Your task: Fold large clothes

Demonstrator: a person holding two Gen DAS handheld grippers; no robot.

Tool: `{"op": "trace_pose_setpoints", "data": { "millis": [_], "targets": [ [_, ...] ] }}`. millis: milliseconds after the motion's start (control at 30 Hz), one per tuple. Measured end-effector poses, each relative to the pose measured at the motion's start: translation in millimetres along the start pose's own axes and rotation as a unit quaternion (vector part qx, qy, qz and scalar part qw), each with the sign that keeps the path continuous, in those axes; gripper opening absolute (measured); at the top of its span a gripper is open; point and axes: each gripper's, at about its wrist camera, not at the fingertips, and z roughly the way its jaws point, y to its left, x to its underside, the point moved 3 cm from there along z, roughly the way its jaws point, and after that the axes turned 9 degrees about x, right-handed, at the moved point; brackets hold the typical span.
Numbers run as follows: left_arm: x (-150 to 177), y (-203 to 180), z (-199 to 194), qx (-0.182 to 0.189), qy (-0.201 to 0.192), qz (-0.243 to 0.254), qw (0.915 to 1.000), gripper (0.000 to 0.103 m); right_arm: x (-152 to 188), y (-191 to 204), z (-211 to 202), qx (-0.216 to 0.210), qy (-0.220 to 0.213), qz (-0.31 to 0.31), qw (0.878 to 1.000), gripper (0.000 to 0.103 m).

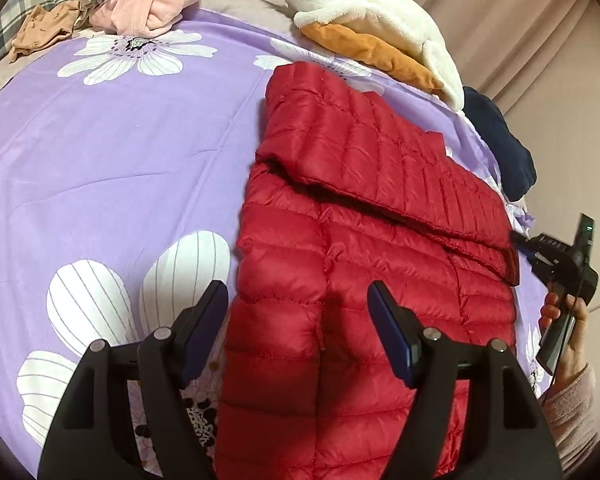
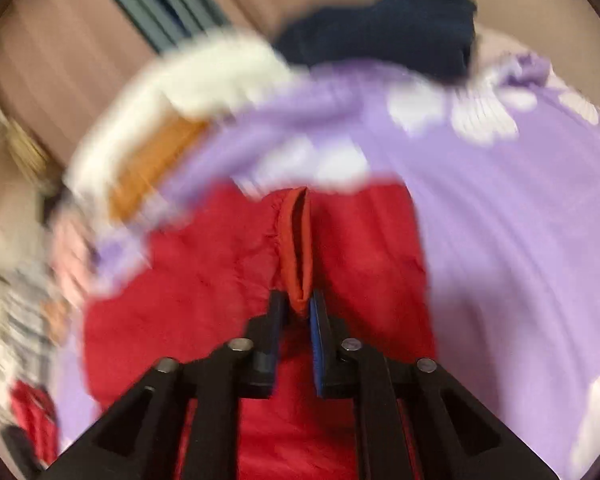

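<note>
Left wrist view. A red quilted down jacket [image 1: 364, 248] is seen lying flat on the purple bedspread with large white flowers [image 1: 100, 160], right of centre, one sleeve already laid diagonally across its body. The left gripper [image 1: 298, 312] is held released above the jacket's near left edge; the jaws stand wide and nothing is pinched between them. At the far right edge the right gripper [image 1: 518, 240] is seen meeting the end of the folded sleeve, held by a hand [image 1: 560, 320]. A white fleece garment with an orange lining [image 1: 372, 20] and a dark navy garment [image 1: 500, 140] lie at the far right; a pink crumpled garment [image 1: 156, 4] lies at the far left. No containers are visible.

Right wrist view (heavily blurred). The right gripper [image 2: 298, 304] is seen clenched on a fold of the red sleeve cuff [image 2: 298, 240], the fabric standing up between the pads. The bedspread [image 2: 500, 220] extends far and right.

Judgement on the step in hand: the sleeve appears to be under adjustment. It is best kept taut and carried low, with the cuff laid inside the body outline. The slippery puffy shell should be pressed flat by the free left gripper before the next fold is started.
</note>
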Motion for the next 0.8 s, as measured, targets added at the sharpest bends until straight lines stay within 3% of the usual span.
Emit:
{"op": "trace_pose_setpoints", "data": {
  "millis": [67, 100, 133, 200, 233, 333, 467, 533, 633, 700, 800],
  "targets": [
    [2.2, 2.5, 0.2, -0.001, 0.003, -0.007, 1.0, 0.072, 1.7, 0.2, -5.0, 0.073, -0.026, -0.033, 0.996, 0.031],
    [3.3, 3.7, -0.1, -0.002, 0.004, -0.008, 1.0, 0.072, 2.4, 3.4, -18.2, 0.112, -0.072, -0.05, 0.99, 0.031],
    [4.8, 4.9, -0.9, -0.005, 0.005, -0.008, 0.9999, 0.072, 3.7, 8.4, -27.5, 0.116, -0.1, -0.058, 0.986, 0.031],
    [7.1, 6.9, -1.0, -0.01, 0.009, -0.009, 0.9999, 0.072, 7.0, 21.7, -39.3, 0.067, -0.125, -0.078, 0.987, 0.031],
    [8.6, 8.3, -0.8, -0.012, 0.012, -0.011, 0.9998, 0.072, 10.3, 33.4, -39.3, 0.031, -0.12, -0.1, 0.987, 0.031],
    [13.4, 12.4, -2.8, -0.016, 0.015, -0.021, 0.9995, 0.072, 19.0, 58.0, -17.0, -0.011, -0.077, -0.153, 0.985, 0.031],
    [20.9, 15.6, -4.3, -0.011, 0.031, -0.028, 0.999, 0.072, 23.9, 51.5, 38.0, 0.015, 0.015, -0.147, 0.989, 0.031],
    [25.3, 17.6, -8.2, -0.011, 0.038, -0.031, 0.9987, 0.072, 21.9, 47.3, 27.6, 0.006, 0.017, -0.128, 0.992, 0.032],
    [31.7, 21.3, -16.8, -0.001, 0.042, -0.042, 0.9982, 0.072, 24.7, 36.0, -11.1, -0.04, 0.01, -0.105, 0.994, 0.043],
    [37.8, 24.5, -23.6, 0.008, 0.041, -0.051, 0.9978, 0.075, 35.2, 26.7, -37.7, -0.063, 0.001, -0.095, 0.994, 0.062],
    [51.8, 29.7, -31.8, 0.031, 0.045, -0.073, 0.9958, 0.078, 57.3, 1.7, -64.6, -0.068, 0.006, -0.081, 0.994, 0.063]
  ]
}}
